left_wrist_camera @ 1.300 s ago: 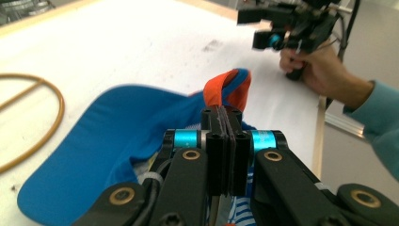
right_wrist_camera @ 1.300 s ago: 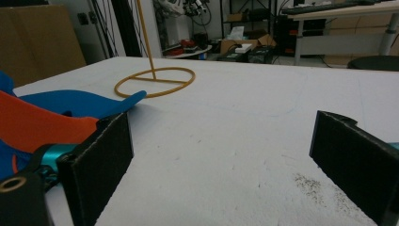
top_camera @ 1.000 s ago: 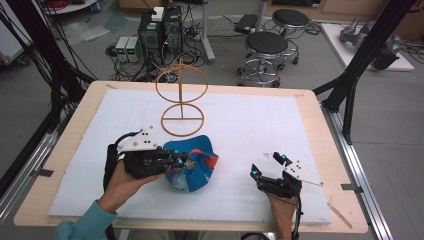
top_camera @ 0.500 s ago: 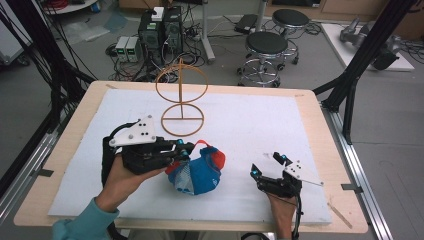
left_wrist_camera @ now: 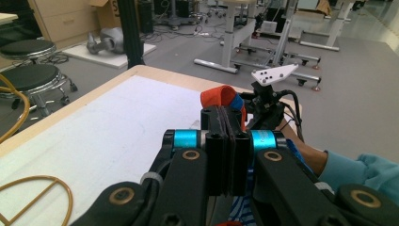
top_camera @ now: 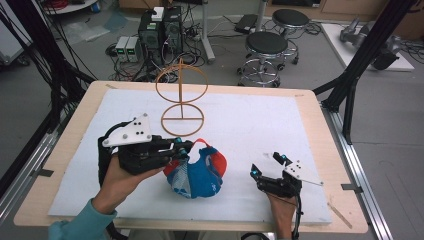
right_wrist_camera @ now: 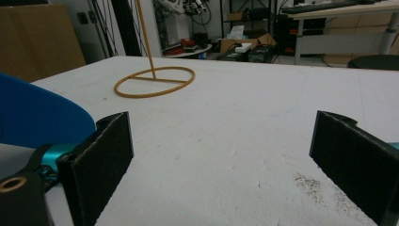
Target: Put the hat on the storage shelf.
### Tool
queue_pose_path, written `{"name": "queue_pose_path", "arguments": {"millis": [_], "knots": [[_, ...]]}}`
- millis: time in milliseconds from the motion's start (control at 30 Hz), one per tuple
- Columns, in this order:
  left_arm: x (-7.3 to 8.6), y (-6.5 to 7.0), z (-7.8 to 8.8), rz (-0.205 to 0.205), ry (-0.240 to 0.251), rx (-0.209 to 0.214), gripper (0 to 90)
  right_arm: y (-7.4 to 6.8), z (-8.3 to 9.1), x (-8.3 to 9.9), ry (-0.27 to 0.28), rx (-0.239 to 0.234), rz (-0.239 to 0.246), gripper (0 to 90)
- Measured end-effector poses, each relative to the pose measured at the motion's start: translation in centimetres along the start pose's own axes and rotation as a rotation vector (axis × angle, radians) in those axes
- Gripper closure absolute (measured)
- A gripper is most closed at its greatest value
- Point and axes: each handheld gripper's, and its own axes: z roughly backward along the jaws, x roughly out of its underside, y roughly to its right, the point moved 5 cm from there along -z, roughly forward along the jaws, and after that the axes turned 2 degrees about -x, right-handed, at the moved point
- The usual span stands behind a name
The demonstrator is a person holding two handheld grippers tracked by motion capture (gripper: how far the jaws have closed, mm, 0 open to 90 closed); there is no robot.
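Robotics laboratory. Computer towers [top_camera: 160,32] and loose cables [top_camera: 200,30] crowd the grey floor beyond the table [top_camera: 320,145]. Rolling stools [top_camera: 263,55] stand nearby.

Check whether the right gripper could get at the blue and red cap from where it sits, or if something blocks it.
Probably yes. The right gripper sits open on the white mat, with bare mat between it and the cap. The left gripper pinches the cap's red strap on the far side.
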Motion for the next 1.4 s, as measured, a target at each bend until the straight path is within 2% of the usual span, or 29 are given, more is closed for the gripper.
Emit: {"name": "queue_pose_path", "arguments": {"millis": [500, 667, 767, 1100, 1400], "knots": [[-1.1, 0.7, 0.4, -0.017, 0.012, -0.002, 88.4, 0.0, 0.0, 0.0, -0.001, 0.000, 0.000, 5.6], [-0.9, 0.6, 0.2, -0.023, -0.003, -0.004, 88.4, 0.0, 0.0, 0.0, -0.002, -0.001, -0.001, 5.6], [-0.7, 0.4, 0.1, -0.011, -0.001, -0.007, 88.4, 0.1, 0.0, 0.0, -0.001, -0.002, 0.002, 5.6], [0.1, -1.5, -0.1, -0.010, -0.020, -0.065, 88.4, 0.1, 0.0, 0.0, -0.002, 0.000, 0.000, 5.6], [1.5, -4.3, -1.0, -0.007, -0.072, -0.144, 88.4, 0.0, 0.0, 0.0, -0.001, 0.003, 0.004, 5.6]]}}
